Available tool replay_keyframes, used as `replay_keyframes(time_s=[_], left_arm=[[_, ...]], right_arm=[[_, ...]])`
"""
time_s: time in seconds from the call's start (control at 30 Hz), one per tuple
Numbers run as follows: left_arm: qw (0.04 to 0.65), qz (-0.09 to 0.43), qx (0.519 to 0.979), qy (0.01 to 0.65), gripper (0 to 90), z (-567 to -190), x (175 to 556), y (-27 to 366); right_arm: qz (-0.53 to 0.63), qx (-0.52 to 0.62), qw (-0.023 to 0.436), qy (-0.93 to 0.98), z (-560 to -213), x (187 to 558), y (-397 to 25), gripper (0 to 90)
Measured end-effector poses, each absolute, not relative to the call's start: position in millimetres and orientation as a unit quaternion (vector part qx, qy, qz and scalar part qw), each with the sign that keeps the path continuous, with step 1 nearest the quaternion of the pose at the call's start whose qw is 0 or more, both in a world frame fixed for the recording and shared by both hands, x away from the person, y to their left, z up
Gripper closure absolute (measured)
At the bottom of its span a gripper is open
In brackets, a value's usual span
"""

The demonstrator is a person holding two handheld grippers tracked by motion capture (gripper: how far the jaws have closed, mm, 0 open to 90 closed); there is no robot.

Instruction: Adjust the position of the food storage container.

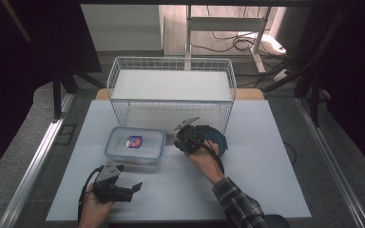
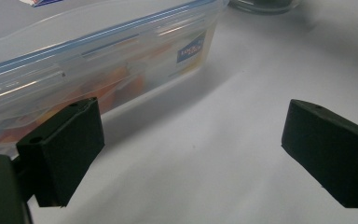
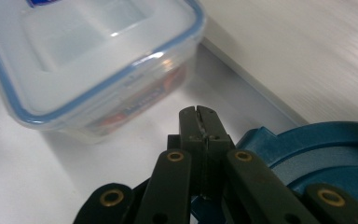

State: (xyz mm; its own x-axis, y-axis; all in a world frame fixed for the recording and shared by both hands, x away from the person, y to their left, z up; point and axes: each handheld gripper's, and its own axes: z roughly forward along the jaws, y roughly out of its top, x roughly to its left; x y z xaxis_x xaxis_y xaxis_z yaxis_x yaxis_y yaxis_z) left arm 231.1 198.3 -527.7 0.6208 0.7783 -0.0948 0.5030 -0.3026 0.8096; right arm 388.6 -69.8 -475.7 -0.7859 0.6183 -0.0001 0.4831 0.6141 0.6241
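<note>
The clear plastic food box with a blue-edged snap lid is lying flat on the white table top, just in front of the white wire basket. From above, the left gripper is hovering in front of the box, a little apart from its near edge, and the right gripper is sitting just to the right of the box, over the dark blue round plate.

The left gripper view is showing what the high view is not: the two black jaws are standing wide apart with nothing between them, and orange contents are showing through the box wall beside the left jaw.

The right gripper view is showing its jaws pressed together with nothing visible between them, the tips near the box corner, the plate rim lying under them.
</note>
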Motion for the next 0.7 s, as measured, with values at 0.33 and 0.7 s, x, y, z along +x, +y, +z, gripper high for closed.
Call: replay_keyframes(time_s=[0.33,0.7], left_arm=[[0.428,0.159,0.792,0.406,5.6,-528,231,197],[0.427,0.157,0.793,0.406,5.8,-529,232,196]], right_arm=[[0.318,0.341,0.115,0.877,-474,387,-109,89.8],[0.321,0.367,0.126,0.864,-473,401,-123,89.6]])
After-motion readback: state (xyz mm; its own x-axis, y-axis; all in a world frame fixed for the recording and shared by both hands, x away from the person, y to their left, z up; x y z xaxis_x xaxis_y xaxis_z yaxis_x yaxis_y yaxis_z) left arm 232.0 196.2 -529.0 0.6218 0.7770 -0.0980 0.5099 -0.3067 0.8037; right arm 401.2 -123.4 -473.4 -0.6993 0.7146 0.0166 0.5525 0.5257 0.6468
